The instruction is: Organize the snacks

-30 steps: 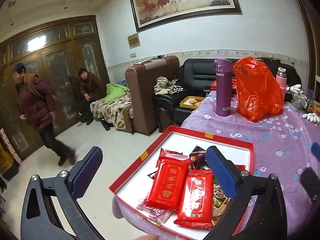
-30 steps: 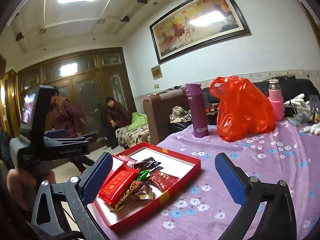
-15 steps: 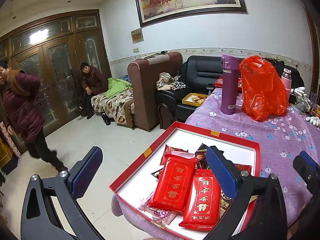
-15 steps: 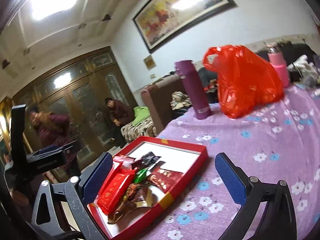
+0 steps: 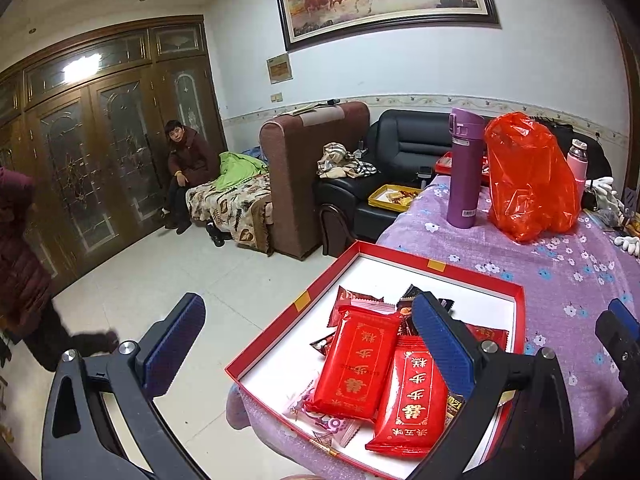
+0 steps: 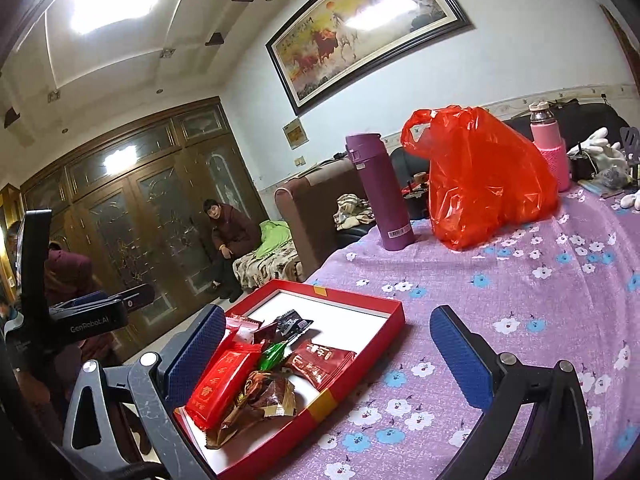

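Observation:
A shallow red box (image 5: 476,272) with a white floor sits at the near left corner of the purple flowered table (image 5: 560,280). Two long red snack packets (image 5: 356,364) lie side by side in it, over darker wrappers. My left gripper (image 5: 308,344) hovers open above the box's near left edge, holding nothing. In the right wrist view the same red box (image 6: 360,304) holds a red packet (image 6: 224,380), a green candy (image 6: 274,354), a dark red packet (image 6: 320,362) and a brown wrapper (image 6: 264,396). My right gripper (image 6: 328,360) stands open over the box's right side, empty.
A purple flask (image 6: 380,196), a red plastic bag (image 6: 484,180) and a pink bottle (image 6: 550,152) stand at the table's back, with white gloves (image 6: 600,144) at the far right. One person sits on a sofa (image 5: 184,160); another (image 5: 20,272) stands at the left edge.
The standing person has walked left, now half out of the left wrist view. Both grippers shifted slightly around the box and stayed open. The snacks have not moved.

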`<state>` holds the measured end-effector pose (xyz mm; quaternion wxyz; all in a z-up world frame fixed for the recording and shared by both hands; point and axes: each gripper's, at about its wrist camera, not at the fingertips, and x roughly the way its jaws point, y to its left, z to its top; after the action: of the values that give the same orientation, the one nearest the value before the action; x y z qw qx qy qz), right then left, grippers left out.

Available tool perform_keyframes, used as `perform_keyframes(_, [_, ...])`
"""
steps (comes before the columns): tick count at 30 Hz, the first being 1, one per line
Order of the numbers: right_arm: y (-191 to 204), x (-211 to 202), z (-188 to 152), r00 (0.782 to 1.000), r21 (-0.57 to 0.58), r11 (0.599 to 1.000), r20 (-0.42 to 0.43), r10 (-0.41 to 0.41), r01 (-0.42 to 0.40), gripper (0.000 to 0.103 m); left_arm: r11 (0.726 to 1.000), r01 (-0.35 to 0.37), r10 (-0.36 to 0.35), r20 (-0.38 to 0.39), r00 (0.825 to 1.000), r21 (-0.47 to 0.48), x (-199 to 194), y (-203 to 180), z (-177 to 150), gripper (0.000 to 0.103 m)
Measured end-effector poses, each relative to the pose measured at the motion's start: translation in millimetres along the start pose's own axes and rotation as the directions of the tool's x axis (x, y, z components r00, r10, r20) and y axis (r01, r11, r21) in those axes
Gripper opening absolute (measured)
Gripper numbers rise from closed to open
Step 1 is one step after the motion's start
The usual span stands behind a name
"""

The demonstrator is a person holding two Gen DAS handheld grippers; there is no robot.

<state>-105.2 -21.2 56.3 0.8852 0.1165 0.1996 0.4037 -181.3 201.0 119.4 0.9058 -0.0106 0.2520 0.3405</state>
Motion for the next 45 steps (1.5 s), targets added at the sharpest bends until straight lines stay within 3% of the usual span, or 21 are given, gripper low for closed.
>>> perform_keyframes(39, [1.3, -3.5, 2.2, 1.000, -0.058, 0.998, 0.002, 0.004, -0.004, 0.102, 1.000, 0.023, -0.023, -0.042, 0.999, -0.004, 8.7, 1.0, -3.7, 0.103])
perform_keyframes(45, [2.0, -3.7, 1.7, 1.000, -0.060, 0.998, -0.003, 0.003, -0.003, 0.102, 0.998, 0.056, -0.056, -0.048, 0.997, -0.007, 9.5, 2.0, -4.8, 0.103])
